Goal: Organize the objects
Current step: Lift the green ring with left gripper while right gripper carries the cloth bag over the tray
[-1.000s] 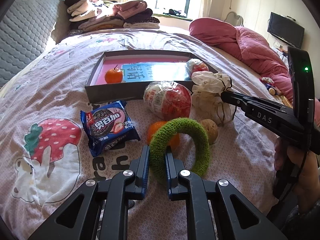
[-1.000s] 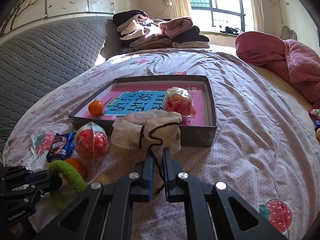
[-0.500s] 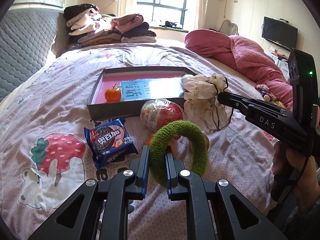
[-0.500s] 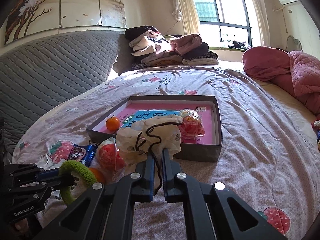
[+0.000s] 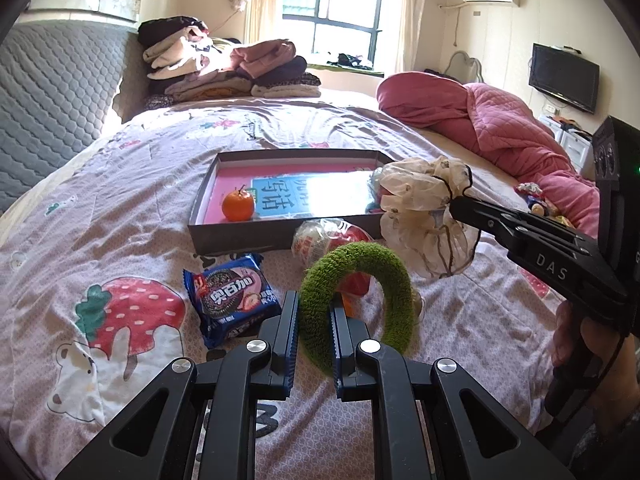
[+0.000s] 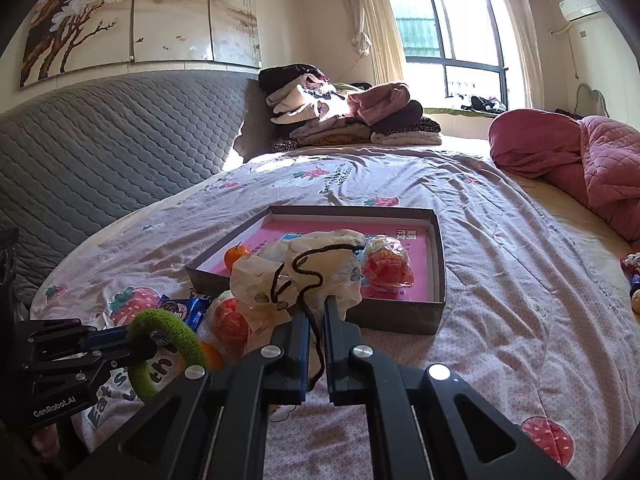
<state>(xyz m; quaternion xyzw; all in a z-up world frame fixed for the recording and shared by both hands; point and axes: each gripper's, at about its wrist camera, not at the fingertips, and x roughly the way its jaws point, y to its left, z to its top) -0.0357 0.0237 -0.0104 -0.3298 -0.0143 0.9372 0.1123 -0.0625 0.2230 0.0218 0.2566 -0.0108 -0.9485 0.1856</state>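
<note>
My left gripper (image 5: 314,300) is shut on a fuzzy green ring (image 5: 394,280), held above the bedspread. My right gripper (image 6: 316,304) is shut on a cream drawstring pouch (image 6: 320,264), pinching its fabric and black cord. The pouch (image 5: 416,196) hangs in the air just before the near wall of a grey box with a pink floor (image 5: 240,236). An orange (image 5: 238,205) and a red wrapped snack (image 6: 386,264) lie in the box. On the bed before it are a blue cookie pack (image 5: 232,296), a red wrapped ball (image 5: 320,236) and a second orange (image 6: 212,354).
Folded clothes (image 5: 224,72) are piled at the head of the bed beside the grey quilted headboard (image 6: 100,140). A pink quilt (image 5: 500,124) is bunched along the right side. Small toys (image 5: 532,196) lie near it. A person's hand (image 5: 592,344) grips the right handle.
Both grippers rose and tilted up. The pouch came up off the bedspread toward the box's near wall, and the green ring lifted clear of the orange under it.
</note>
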